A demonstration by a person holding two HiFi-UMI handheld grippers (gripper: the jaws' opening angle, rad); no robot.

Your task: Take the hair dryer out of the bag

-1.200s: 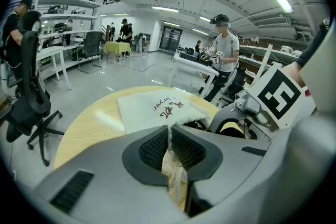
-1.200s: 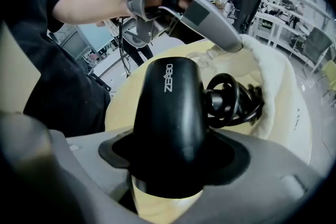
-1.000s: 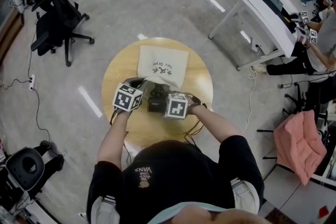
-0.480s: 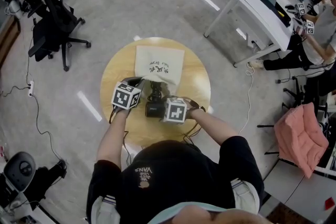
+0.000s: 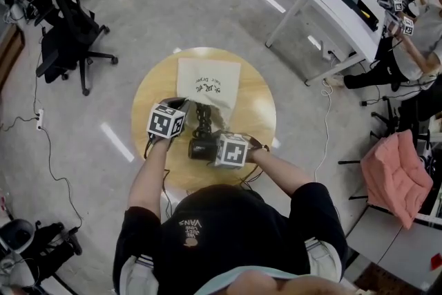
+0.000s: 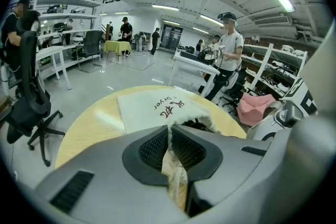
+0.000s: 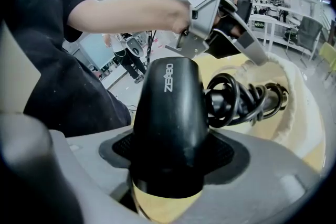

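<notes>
At the near edge of the round wooden desk [image 5: 257, 106], the right claw [image 7: 168, 162] is clamped on the barrel of the black hair dryer [image 7: 168, 107], which sits outside the cream cloth bag [image 6: 152, 107], just in front of its mouth. The dryer's coiled black cord [image 7: 236, 99] reaches back to that open mouth. Beside it, the left claw [image 6: 170, 147] is pinched on the fabric of the bag's rim, lifting it. Farther off, the rest of the bag lies flat on the desk, printed side up.
</notes>
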